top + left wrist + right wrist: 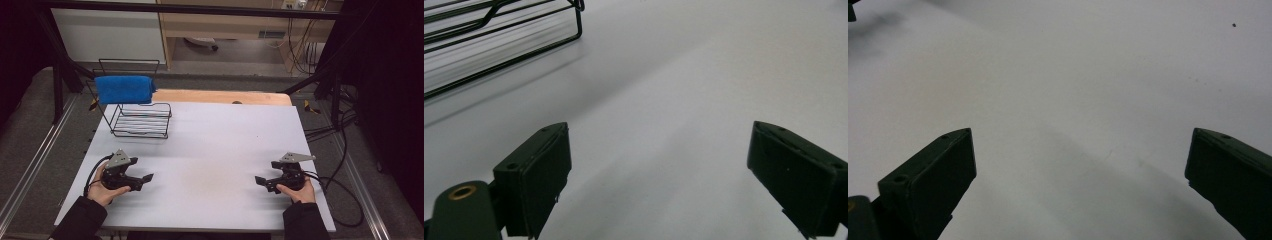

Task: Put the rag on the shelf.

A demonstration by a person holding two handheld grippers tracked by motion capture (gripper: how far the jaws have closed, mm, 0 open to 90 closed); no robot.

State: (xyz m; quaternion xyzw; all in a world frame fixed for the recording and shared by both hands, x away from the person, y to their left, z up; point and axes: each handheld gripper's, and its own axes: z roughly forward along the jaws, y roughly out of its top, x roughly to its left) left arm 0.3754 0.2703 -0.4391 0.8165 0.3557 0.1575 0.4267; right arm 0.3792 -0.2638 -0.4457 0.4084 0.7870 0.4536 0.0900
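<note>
Your white table [210,145] carries a black wire rack [141,120] at its far left corner, and a folded blue towel [125,89] hangs over the rack's raised back. Well nearer you than the rack, your left gripper [145,179] rests with jaws spread, nothing between them. Far right of the rack, your right gripper [262,182] is likewise spread and empty

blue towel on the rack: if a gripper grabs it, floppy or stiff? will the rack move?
The blue towel hangs folded over the rack's top rail, so it's probably soft and would sag when lifted. The black wire rack looks thin and light; tugging the towel sideways could well drag or tip it.
</note>
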